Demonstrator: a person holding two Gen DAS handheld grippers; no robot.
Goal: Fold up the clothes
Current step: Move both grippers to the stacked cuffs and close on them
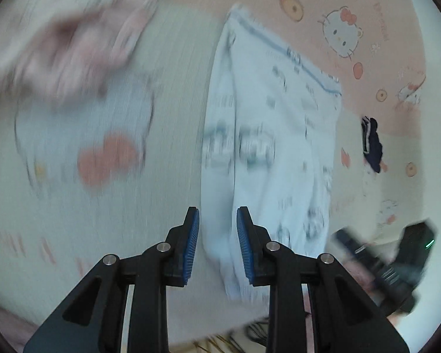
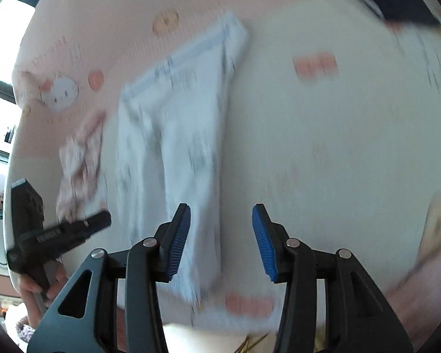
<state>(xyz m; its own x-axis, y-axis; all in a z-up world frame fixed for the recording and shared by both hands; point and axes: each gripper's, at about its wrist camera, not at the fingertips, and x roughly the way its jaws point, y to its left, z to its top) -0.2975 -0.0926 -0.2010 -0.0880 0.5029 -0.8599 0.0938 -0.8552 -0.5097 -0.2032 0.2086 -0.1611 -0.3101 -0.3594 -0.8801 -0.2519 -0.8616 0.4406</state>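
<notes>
The work surface is a bed covered by a printed sheet, pink and cream with cartoon cat faces. The task item is a light blue garment, patterned and with a darker blue band at its far end. It lies flat on the sheet as a long narrow strip and appears already folded lengthwise.

**Key relation.** The long axis of the garment runs away from both cameras, from its near end under the jaws to the banded far end. In the left wrist view, the left gripper hangs over the near end, on the garment's left edge. In the right wrist view, the right gripper hangs over the near end at the garment's right edge. Both grippers stand about equally near, one at each near corner. Judgement: the next fold probably carries the near end toward the banded end.

**Jaw state.** On both grippers the jaws stand apart. No cloth sits between the pads; nothing is held.

**Count.**
- Light blue garment: one.
- Pink-and-white garment, crumpled on the sheet to the left of the blue one: one.
- Dark navy garment, well apart at the far right: one.
- Grippers: two. A hand holds the left one in the right wrist view.

Motion blur hides finer detail.
</notes>
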